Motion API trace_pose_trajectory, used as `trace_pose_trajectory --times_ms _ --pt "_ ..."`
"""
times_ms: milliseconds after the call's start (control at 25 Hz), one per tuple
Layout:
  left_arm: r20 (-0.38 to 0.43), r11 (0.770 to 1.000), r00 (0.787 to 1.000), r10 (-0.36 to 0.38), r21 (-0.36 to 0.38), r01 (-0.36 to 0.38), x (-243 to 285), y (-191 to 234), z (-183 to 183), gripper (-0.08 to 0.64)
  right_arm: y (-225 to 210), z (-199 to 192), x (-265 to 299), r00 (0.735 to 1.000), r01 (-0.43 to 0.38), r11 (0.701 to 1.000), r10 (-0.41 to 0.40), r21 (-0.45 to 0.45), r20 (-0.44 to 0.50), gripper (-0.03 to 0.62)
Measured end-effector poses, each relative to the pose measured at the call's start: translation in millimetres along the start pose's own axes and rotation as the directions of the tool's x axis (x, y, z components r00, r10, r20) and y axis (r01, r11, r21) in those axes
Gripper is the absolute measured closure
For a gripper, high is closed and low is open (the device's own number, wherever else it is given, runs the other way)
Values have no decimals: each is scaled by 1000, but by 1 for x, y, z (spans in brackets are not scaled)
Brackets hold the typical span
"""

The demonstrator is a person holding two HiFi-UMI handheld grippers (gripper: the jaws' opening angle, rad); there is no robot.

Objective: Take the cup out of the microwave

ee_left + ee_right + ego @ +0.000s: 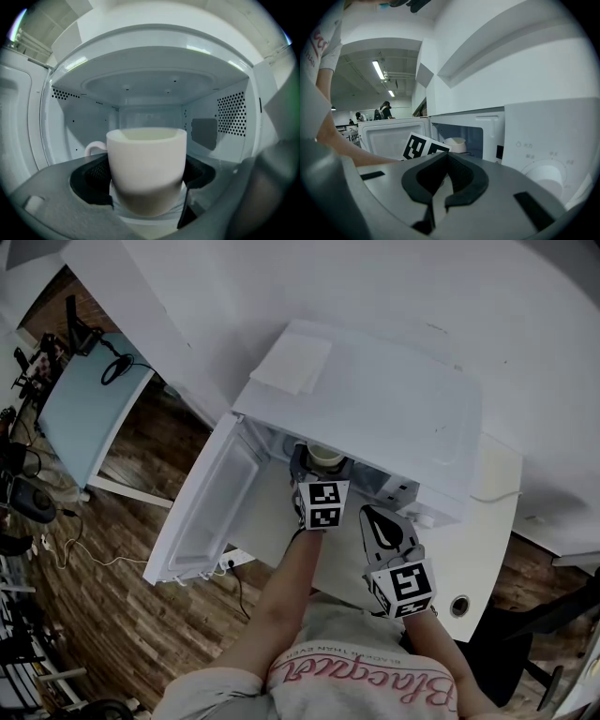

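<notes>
A white cup [147,164] with its handle to the left stands in the mouth of the open white microwave [375,399]. My left gripper [147,180] reaches into the cavity, shut on the cup, with a black pad [96,180] against each side. In the head view, the cup [324,457] shows just under the microwave's top edge, with the left gripper [322,467] around it. My right gripper [375,518] hangs shut and holds nothing, in front of the microwave's control panel. In the right gripper view, the right gripper [439,199] has its pads meeting, and the cup [455,144] is seen beyond them.
The microwave door [211,512] swings open to the left. A white sheet [291,365] lies on the microwave's top. A dial [543,176] sits on the panel at right. The microwave stands on a white table [487,549]. Wood floor and a desk [84,418] lie to the left.
</notes>
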State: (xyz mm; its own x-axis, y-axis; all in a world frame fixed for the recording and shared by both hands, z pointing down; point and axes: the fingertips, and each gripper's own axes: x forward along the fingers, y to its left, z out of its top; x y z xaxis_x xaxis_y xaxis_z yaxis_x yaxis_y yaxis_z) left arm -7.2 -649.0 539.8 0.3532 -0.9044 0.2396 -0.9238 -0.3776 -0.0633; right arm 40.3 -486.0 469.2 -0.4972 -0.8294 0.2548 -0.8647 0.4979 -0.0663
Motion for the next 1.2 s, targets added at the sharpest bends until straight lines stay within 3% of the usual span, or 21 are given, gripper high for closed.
trace_pose_trajectory --times_ms 760,1200 --pt "10 1000 1000 -8 -1 8 -37 -1 11 132 19 10 -13 999 -34 999 34 -7 24 583" --pt "2 998 998 -57 10 57 -58 -8 23 132 17 23 -21 999 21 1000 -21 2 47 584"
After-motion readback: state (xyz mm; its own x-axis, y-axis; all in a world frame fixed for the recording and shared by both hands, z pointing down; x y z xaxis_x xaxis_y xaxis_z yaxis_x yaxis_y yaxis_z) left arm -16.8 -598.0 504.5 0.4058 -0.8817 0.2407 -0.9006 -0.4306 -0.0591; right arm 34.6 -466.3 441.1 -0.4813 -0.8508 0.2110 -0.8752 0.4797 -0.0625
